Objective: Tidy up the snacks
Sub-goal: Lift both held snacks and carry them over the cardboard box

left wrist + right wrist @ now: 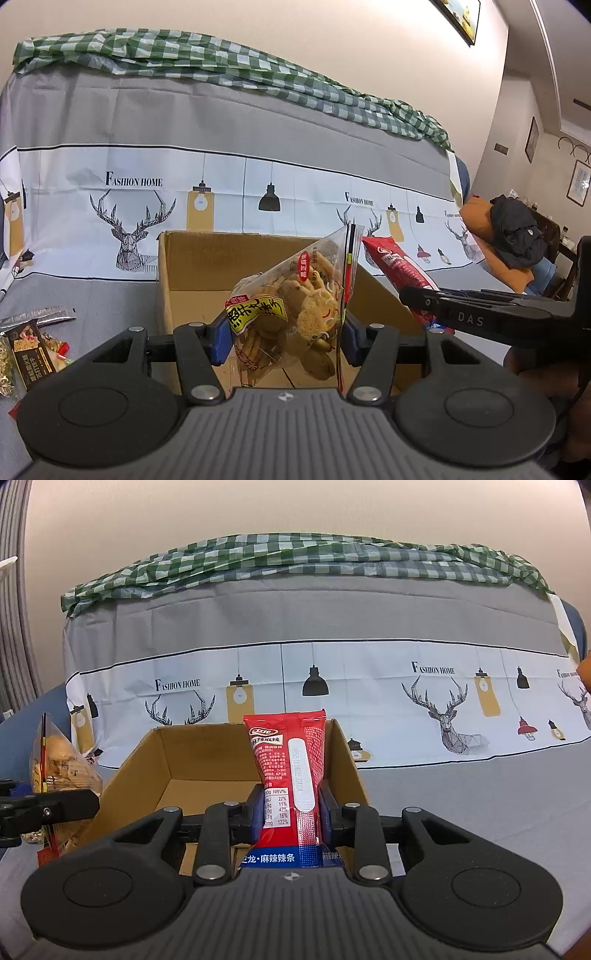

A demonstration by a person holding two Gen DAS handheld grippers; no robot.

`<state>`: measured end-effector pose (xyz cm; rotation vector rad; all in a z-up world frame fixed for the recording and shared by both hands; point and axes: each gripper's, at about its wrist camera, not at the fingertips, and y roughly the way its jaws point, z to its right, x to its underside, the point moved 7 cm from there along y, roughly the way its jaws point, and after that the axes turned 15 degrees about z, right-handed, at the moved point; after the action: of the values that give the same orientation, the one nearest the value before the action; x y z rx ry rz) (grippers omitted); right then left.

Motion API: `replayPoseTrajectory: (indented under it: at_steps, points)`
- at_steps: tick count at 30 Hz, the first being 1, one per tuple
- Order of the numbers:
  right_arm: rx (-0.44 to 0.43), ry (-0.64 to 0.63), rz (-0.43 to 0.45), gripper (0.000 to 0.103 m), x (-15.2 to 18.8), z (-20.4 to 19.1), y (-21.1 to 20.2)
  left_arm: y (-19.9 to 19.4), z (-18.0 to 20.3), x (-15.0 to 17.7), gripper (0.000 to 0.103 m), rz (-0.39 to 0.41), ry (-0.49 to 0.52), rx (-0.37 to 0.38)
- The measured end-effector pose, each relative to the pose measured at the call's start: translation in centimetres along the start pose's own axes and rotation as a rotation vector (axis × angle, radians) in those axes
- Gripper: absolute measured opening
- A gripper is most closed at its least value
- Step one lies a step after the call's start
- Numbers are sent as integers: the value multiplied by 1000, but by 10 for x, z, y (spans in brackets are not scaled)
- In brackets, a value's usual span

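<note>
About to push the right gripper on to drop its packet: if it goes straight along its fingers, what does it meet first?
Probably the cardboard box: the right gripper, shut on the red snack packet, points down into its open, bare inside. Depth is unclear, so floor or far wall.

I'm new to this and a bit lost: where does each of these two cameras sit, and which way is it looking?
Left wrist: on the left gripper, looking along its fingers at the cookie bag it clamps; the right gripper shows at right.
Right wrist: on the right gripper, facing the red snack pack it clamps; the left gripper shows at left.
Shared: the cardboard box, both snacks, the deer-print cloth.
</note>
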<state>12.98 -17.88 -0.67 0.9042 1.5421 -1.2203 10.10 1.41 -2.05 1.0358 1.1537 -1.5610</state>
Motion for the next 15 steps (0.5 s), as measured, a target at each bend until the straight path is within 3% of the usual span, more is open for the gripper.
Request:
replayPoseTrajectory:
  at_steps: [15]
  points:
    - [-14, -20, 5, 31, 1, -4, 1, 1, 0, 0, 62, 1, -3, 13]
